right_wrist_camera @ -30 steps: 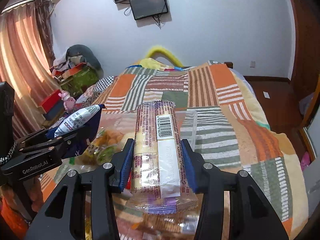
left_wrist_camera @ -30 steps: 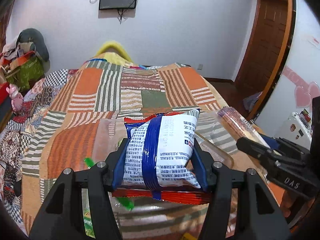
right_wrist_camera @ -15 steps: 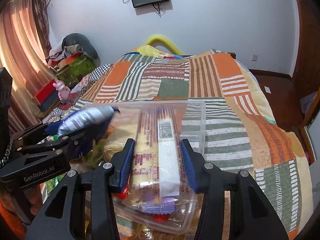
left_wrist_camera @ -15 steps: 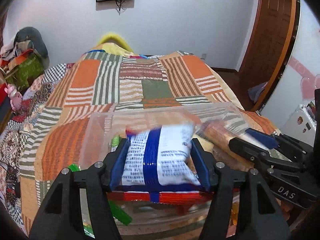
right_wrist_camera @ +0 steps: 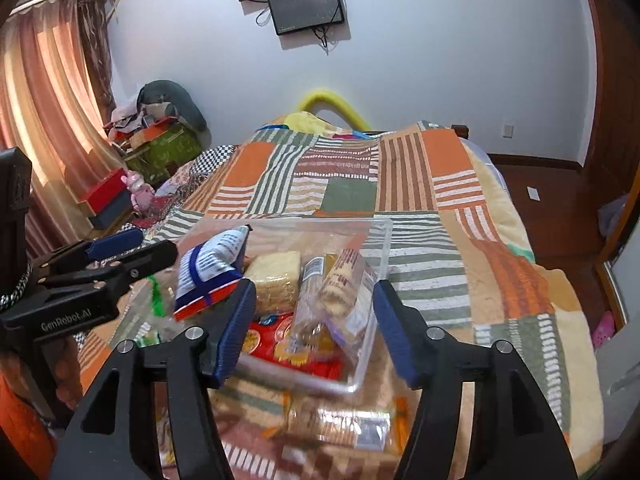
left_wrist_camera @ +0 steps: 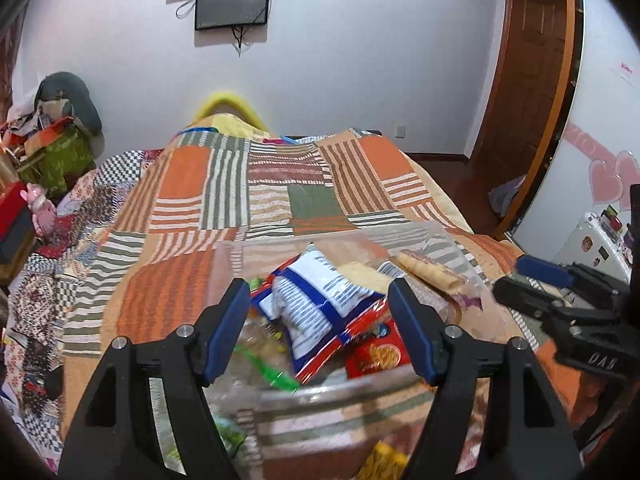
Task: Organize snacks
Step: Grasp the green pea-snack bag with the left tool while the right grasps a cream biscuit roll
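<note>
Fingers of both grippers are spreading apart over the clear bin [right_wrist_camera: 382,236], gripping nothing.

Left gripper [left_wrist_camera: 320,312] hangs above the blue-and-white snack bag [left_wrist_camera: 316,300], now lying in the bin; right gripper [right_wrist_camera: 314,316] hangs above the clear-wrapped biscuit roll [right_wrist_camera: 340,284], which leans against the bin's right wall. Bin rests on the patchwork bedspread [right_wrist_camera: 348,196].

A patchwork-quilted bed [right_wrist_camera: 400,184] fills the white-walled room, with orange curtains [right_wrist_camera: 44,92] and a wall-mounted screen [right_wrist_camera: 306,6].
</note>
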